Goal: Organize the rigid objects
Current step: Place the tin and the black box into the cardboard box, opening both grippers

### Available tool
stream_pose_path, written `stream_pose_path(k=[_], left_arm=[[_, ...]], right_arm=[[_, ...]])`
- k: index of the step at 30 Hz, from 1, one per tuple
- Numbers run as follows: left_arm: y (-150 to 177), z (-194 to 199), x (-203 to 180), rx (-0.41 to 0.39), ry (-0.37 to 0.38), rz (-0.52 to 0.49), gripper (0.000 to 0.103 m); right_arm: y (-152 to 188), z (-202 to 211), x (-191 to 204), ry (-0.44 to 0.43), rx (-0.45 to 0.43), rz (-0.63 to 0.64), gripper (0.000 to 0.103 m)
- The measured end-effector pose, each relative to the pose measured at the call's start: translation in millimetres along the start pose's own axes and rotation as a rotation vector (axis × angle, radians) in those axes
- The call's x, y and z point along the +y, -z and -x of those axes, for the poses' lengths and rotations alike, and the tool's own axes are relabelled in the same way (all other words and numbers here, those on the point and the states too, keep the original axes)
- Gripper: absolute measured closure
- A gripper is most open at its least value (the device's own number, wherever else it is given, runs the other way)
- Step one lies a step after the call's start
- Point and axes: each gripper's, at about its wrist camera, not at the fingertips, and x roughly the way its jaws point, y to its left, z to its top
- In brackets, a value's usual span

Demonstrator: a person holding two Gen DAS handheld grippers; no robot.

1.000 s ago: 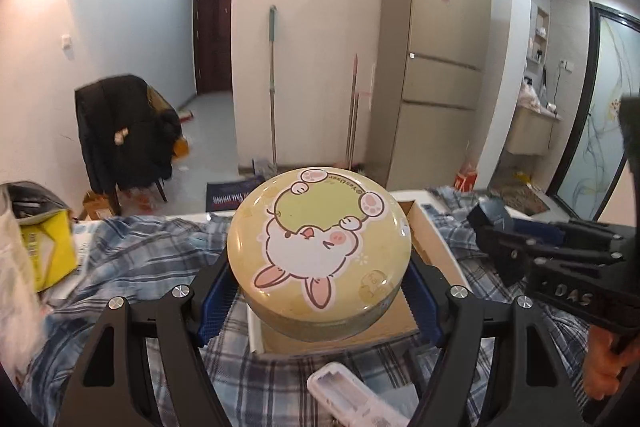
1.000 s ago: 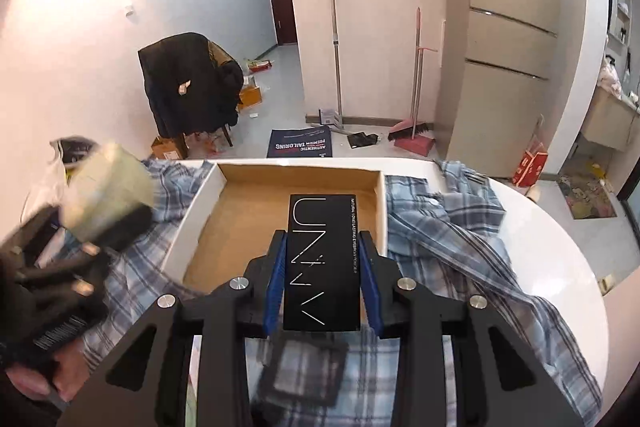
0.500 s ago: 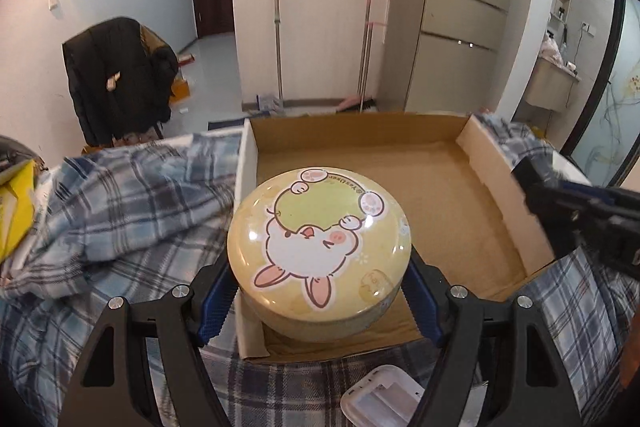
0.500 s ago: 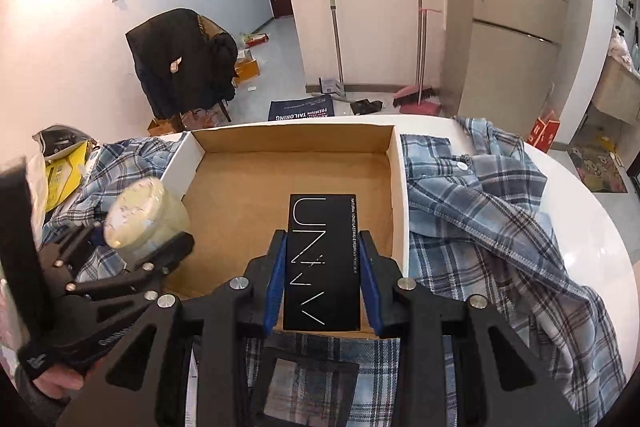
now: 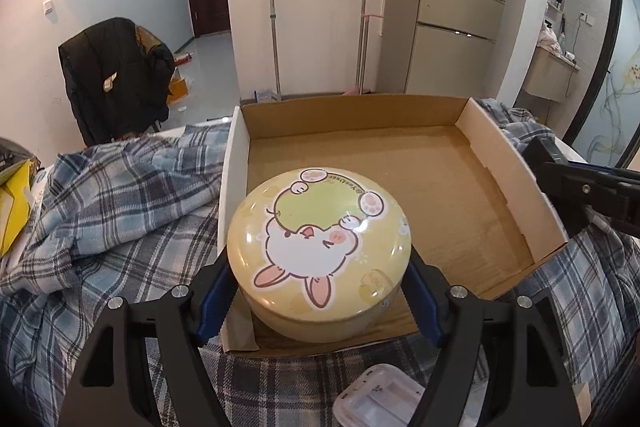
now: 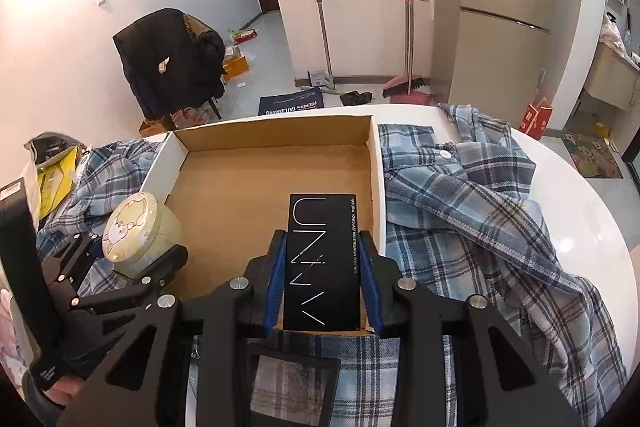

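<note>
While the left gripper (image 5: 320, 283) has its fingers (image 5: 214, 293) clamped on a round yellow tin (image 5: 318, 251) at the near left corner of the cardboard box (image 5: 500, 163), the right gripper (image 6: 322, 283) grips a black carton (image 6: 322, 259) over the box's near right edge. Plaid cloth (image 6: 472, 211) covers the white table (image 6: 580, 195) around it.

White plastic case (image 5: 378, 397) cut off by bottom edge; tin (image 5: 320, 251) hides cardboard box (image 5: 496, 143) near-left floor.
</note>
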Motion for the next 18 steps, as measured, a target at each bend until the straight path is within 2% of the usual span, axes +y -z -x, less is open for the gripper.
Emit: stream_pose_path(k=[5,7,9,10,14,18], left_arm=[[2.5,-1.9,-7.2,-0.005,-0.019,-0.035,0.026],[2.7,-0.6,-9.0,-0.012,-0.004,-0.043,0.026],[2.4,2.5,-10.4,-0.029,0.006,-0.051,0.02],[2.2,4.7,-11.0,-0.043,-0.004,-0.054,0.012],[2.2,10.5,-11.2,-0.074,-0.041,-0.058,0.012],[2.0,31.3,-4.6,-0.186,0.002,-0.027,0.012]], right_arm=[[0.4,-2.4,1.3,-0.001,0.001,0.01,0.071],[1.1,-4.9,0.3,-0.014,-0.002,0.006,0.071],[1.9,-7.6,-0.1,-0.026,-0.005,0.003,0.071],[2.5,-9.4,0.4,-0.031,-0.008,0.004,0.071],[6.5,-17.4,8.6,-0.038,-0.026,0.045,0.071],[9.1,-25.1,15.1,-0.057,-0.017,0.059,0.071]])
